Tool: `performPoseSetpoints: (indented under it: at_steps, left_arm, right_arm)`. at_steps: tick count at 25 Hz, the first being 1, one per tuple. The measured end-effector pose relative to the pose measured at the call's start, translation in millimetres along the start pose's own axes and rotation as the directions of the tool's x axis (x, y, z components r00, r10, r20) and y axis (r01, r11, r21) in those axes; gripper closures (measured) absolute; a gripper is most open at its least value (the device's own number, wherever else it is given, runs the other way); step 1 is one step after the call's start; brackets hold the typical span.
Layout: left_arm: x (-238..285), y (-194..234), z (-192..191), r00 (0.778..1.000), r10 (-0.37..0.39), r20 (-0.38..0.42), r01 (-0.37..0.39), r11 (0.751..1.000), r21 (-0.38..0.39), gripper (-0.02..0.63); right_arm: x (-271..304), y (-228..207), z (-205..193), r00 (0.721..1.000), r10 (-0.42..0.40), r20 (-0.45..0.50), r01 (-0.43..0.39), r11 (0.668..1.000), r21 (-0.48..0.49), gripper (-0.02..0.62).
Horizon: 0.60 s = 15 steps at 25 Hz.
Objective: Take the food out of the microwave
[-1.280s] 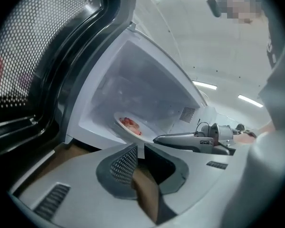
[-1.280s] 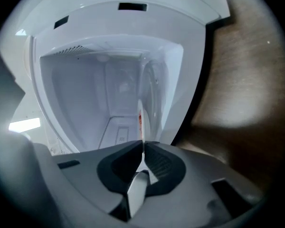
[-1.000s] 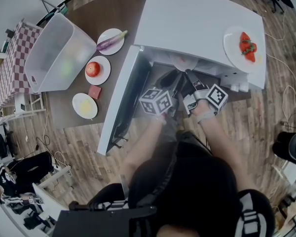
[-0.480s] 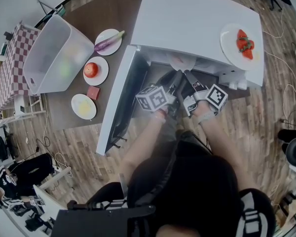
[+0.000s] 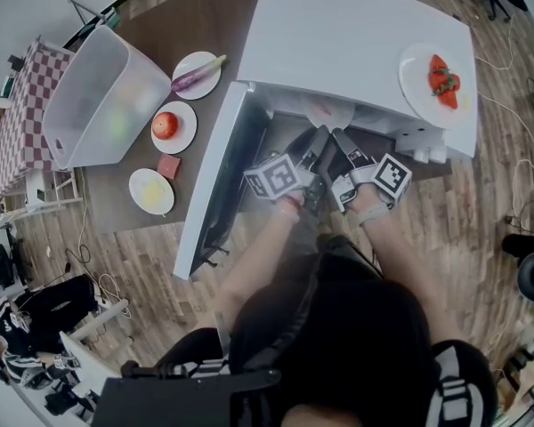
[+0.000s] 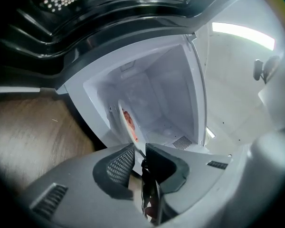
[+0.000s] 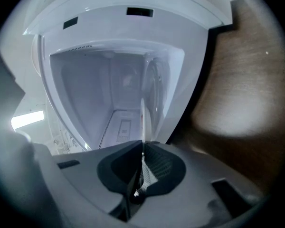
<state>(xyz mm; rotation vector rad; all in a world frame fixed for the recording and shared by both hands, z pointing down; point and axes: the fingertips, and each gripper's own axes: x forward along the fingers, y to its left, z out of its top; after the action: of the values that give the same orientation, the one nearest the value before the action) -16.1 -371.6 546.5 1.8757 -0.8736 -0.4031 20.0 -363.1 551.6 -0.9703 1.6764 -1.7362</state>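
The white microwave [image 5: 356, 34] stands with its door [image 5: 215, 181] swung open to the left. A white plate [image 5: 329, 112] sits inside, and both grippers reach into the opening. The left gripper view shows this plate [image 6: 122, 112] edge-on with red food [image 6: 128, 120] on it. My left gripper [image 6: 140, 150] has just been closing; the rim runs between its jaws with a narrow gap still showing. My right gripper [image 7: 142, 144] is shut on the plate's thin rim [image 7: 142, 118]. In the head view the left gripper [image 5: 317, 140] and right gripper [image 5: 340, 140] sit side by side.
A plate of red food [image 5: 440, 78] rests on top of the microwave at the right. On the brown table to the left are a clear bin [image 5: 107, 96], plates with a purple vegetable [image 5: 198, 74], a tomato [image 5: 167, 124] and something yellow [image 5: 153, 190], and a pink block [image 5: 170, 165].
The left gripper's marker cube has rolled and shifted slightly left at the microwave opening. The right gripper has stayed where it was.
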Motion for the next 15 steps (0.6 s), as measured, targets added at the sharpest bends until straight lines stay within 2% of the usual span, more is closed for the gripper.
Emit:
performPoseSetpoints:
  at_steps: [5, 7, 15]
  left_arm:
    - [-3, 1, 0, 1.000, -0.005, 0.011, 0.005, 1.000, -0.013, 0.552]
    - [-2, 0, -1, 1.000, -0.011, 0.011, 0.012, 1.000, -0.020, 0.554]
    - [-4, -4, -1, 1.000, -0.024, 0.019, 0.024, 0.999, -0.046, 0.561]
  right_arm:
    - [4, 0, -1, 0.999, -0.030, -0.029, 0.028, 0.997, -0.069, 0.560]
    - [6, -3, 2, 0.999, -0.046, -0.021, 0.045, 0.997, -0.059, 0.535]
    - [10, -7, 7, 0.998, -0.064, 0.003, 0.064, 0.998, 0.010, 0.531]
